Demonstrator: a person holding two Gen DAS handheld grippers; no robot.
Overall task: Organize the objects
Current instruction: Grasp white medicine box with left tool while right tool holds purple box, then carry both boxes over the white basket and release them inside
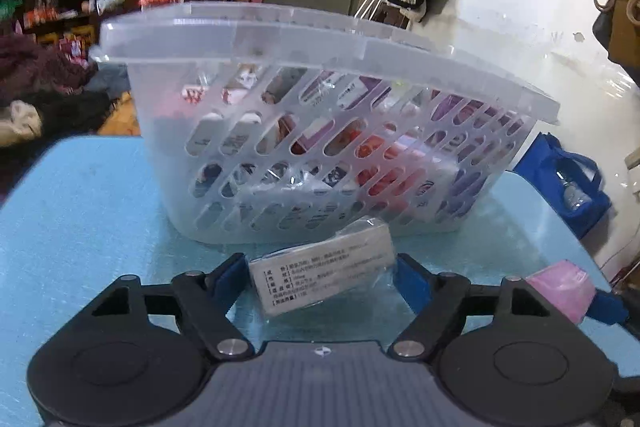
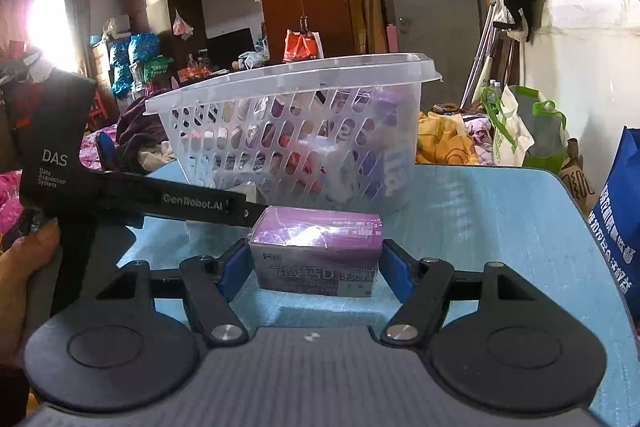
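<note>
On the light blue tabletop point(image 1: 80, 211) stands a clear perforated plastic basket point(image 1: 320, 155), already packed with boxes and packets. The left hand-held gripper point(image 1: 320, 277) is spread wide around a flat grey-white box point(image 1: 322, 273) printed with text, lying tilted just in front of the basket; its blue pads point(image 1: 226, 277) stand just off the box ends. The right hand-held gripper point(image 2: 314, 267) clamps a purple medicine box point(image 2: 316, 253) wrapped in film, pads touching both sides, near the basket's front wall. A blue bag point(image 2: 618, 227) hangs at the tabletop's right edge.
</note>
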